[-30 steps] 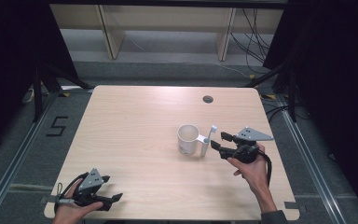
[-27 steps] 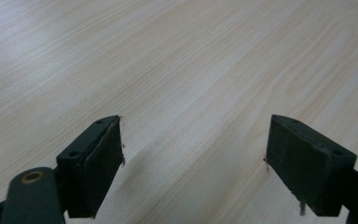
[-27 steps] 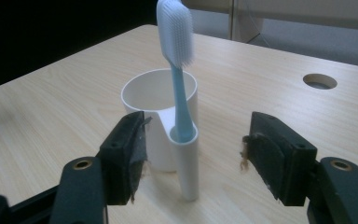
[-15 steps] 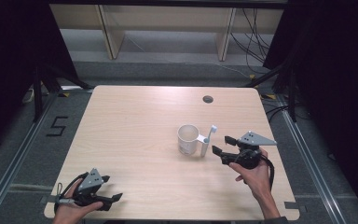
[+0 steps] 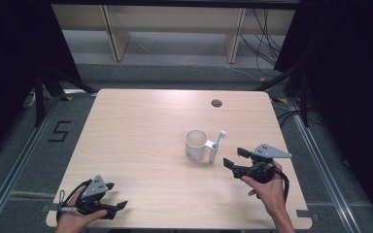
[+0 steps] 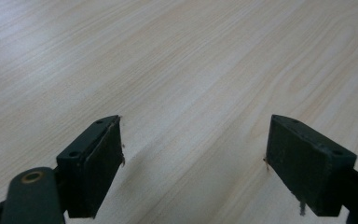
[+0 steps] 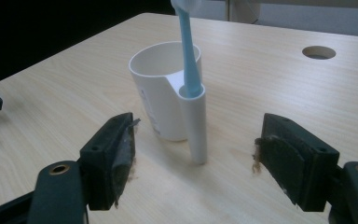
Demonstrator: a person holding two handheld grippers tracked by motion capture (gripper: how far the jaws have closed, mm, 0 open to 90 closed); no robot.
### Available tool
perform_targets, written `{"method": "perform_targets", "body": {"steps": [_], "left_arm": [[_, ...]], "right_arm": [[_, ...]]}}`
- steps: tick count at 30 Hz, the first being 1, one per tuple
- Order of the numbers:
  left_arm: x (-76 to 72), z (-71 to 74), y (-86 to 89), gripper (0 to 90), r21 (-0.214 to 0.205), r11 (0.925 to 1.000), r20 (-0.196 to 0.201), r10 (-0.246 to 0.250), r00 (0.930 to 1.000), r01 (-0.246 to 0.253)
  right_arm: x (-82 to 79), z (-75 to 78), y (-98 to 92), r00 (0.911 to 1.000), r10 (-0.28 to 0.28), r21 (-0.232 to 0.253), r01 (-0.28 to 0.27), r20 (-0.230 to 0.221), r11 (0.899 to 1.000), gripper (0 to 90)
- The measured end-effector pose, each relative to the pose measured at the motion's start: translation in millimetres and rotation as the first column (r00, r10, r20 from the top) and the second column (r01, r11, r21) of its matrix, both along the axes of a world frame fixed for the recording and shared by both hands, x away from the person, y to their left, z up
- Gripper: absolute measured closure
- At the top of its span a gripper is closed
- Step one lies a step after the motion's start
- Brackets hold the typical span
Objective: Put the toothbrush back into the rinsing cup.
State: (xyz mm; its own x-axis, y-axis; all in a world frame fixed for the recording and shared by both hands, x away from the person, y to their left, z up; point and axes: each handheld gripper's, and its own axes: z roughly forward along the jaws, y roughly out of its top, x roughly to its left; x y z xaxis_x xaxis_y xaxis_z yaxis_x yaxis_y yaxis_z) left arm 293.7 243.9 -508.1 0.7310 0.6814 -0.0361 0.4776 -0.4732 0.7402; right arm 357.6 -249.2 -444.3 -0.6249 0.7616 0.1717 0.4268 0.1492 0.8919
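Note:
A white cup (image 5: 195, 144) (image 7: 161, 88) stands upright right of the table's middle. A narrow white tube holder (image 5: 213, 153) (image 7: 196, 123) is joined to its side, and a light blue toothbrush (image 5: 220, 138) (image 7: 189, 51) stands in it. My right gripper (image 5: 235, 158) (image 7: 193, 161) is open, a short way right of the cup, with its jaws pointing at the holder and nothing between them. My left gripper (image 5: 117, 208) (image 6: 193, 163) rests open near the front left edge of the table, over bare wood.
The light wooden table (image 5: 141, 131) has a round cable hole (image 5: 216, 103) (image 7: 318, 52) near its far right edge. Beyond the table is grey floor with shelf legs and cables. A number 5 mark (image 5: 59, 131) is on the floor at left.
My right gripper has drawn back from the cup toward the right and front, away from the holder. The left gripper has stayed where it was.

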Motion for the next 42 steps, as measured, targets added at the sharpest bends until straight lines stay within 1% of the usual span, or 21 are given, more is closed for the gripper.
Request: {"method": "perform_targets", "body": {"steps": [2,4,8,9,10,12,14,15,18,19,20,25,26,31,33,35,36,37,38,41,42], "left_arm": [[0.6,0.3,-0.1,18.0,0.005,1.0000,0.004,-0.006,1.0000,0.006],[0.0,0.2,-0.8,18.0,0.012,0.9999,0.007,0.006,1.0000,-0.006],[-0.2,0.4,-1.4,18.0,0.007,1.0000,0.007,0.007,1.0000,-0.007],[-0.5,0.8,-1.6,18.0,0.008,1.0000,0.007,0.000,1.0000,0.000],[-0.5,0.9,-1.7,18.0,0.010,1.0000,0.008,-0.001,1.0000,0.001],[-0.5,1.0,-1.7,18.0,0.010,1.0000,0.009,-0.001,1.0000,0.001],[-0.7,1.3,-1.5,18.0,0.010,0.9999,0.010,0.001,1.0000,-0.001],[-0.8,1.6,-1.4,18.0,0.012,0.9999,0.011,0.008,0.9999,-0.008],[-1.2,1.9,-1.4,18.0,0.010,0.9999,0.007,0.003,1.0000,-0.003],[-0.7,1.4,-1.4,18.0,0.014,0.9999,0.014,0.007,0.9999,-0.007],[-0.7,1.4,-1.4,18.0,0.014,0.9999,0.014,0.007,0.9999,-0.007],[-0.1,0.2,-2.1,18.0,0.012,0.9999,0.005,0.006,1.0000,-0.006],[0.0,0.1,-2.2,18.0,0.011,0.9999,0.004,0.006,1.0000,-0.006],[0.2,-0.3,-2.9,18.0,0.018,0.9998,0.003,-0.004,1.0000,0.004],[-0.8,0.3,-3.3,18.0,0.013,0.9999,0.000,0.000,1.0000,0.000],[-0.6,0.3,-2.9,18.0,0.016,0.9999,0.005,0.001,1.0000,-0.001],[-0.6,0.3,-2.9,18.0,0.016,0.9999,0.005,0.001,1.0000,-0.001],[-0.6,0.4,-2.3,18.0,0.017,0.9999,0.005,0.002,1.0000,-0.002],[-0.5,0.3,-2.2,18.0,0.015,0.9999,0.007,0.006,1.0000,-0.006],[-0.4,0.8,-1.7,18.0,0.015,0.9999,0.011,0.002,0.9999,-0.002],[-0.5,0.8,-1.8,18.0,0.015,0.9999,0.012,0.002,0.9999,-0.002]], "right_arm": [[-2.2,-1.1,-0.1,0.9999,0.000,0.002,0.000,-0.011,1.000,27.5],[-2.5,-1.3,-2.6,0.9999,0.010,-0.030,-0.009,0.011,1.000,27.3],[-6.5,-2.4,-1.4,1.0000,0.003,-0.012,-0.003,-0.003,1.000,27.1],[-9.4,-3.1,-0.8,0.9996,0.008,-0.004,-0.008,-0.026,1.000,27.0],[-8.6,-3.9,-1.9,0.9999,0.012,-0.015,-0.012,0.004,1.000,26.8],[-11.7,-4.5,-0.6,0.9995,0.003,-0.004,-0.004,-0.032,1.000,25.3],[-11.1,-6.7,-0.6,0.9999,0.008,-0.013,-0.008,-0.014,1.000,24.9],[-13.5,-6.4,0.2,0.9991,0.004,-0.007,-0.004,-0.042,1.000,24.8],[-14.4,-7.7,-0.6,0.9998,0.013,-0.021,-0.013,-0.017,1.000,24.4],[-17.3,-7.4,0.7,0.9982,0.010,-0.010,-0.011,-0.060,1.000,24.1],[-15.6,-8.8,0.0,0.9995,0.019,-0.021,-0.020,-0.027,1.000,24.0],[-18.9,-13.2,2.1,0.9985,0.014,-0.010,-0.015,-0.053,1.000,23.6],[-18.2,-14.9,2.4,0.9993,0.012,-0.017,-0.013,-0.034,1.000,23.6],[-20.4,-16.0,1.7,0.9990,0.021,-0.033,-0.022,-0.039,0.999,23.5],[-22.4,-18.8,3.2,0.9980,0.017,-0.042,-0.019,-0.061,0.999,23.2],[-27.2,-18.4,4.4,0.9955,0.018,-0.011,-0.020,-0.093,1.000,22.8],[-26.9,-18.0,2.2,0.9971,0.025,-0.041,-0.028,-0.071,0.999,22.7],[-29.0,-19.3,4.3,0.9957,0.022,-0.011,-0.024,-0.090,1.000,22.6],[-28.3,-20.0,2.5,0.9973,0.030,-0.033,-0.032,-0.067,0.999,22.6],[-31.0,-22.0,2.0,0.9957,0.040,-0.018,-0.041,-0.083,0.999,22.2],[-32.8,-21.6,1.5,0.9954,0.025,-0.036,-0.028,-0.092,0.999,22.2]]}}
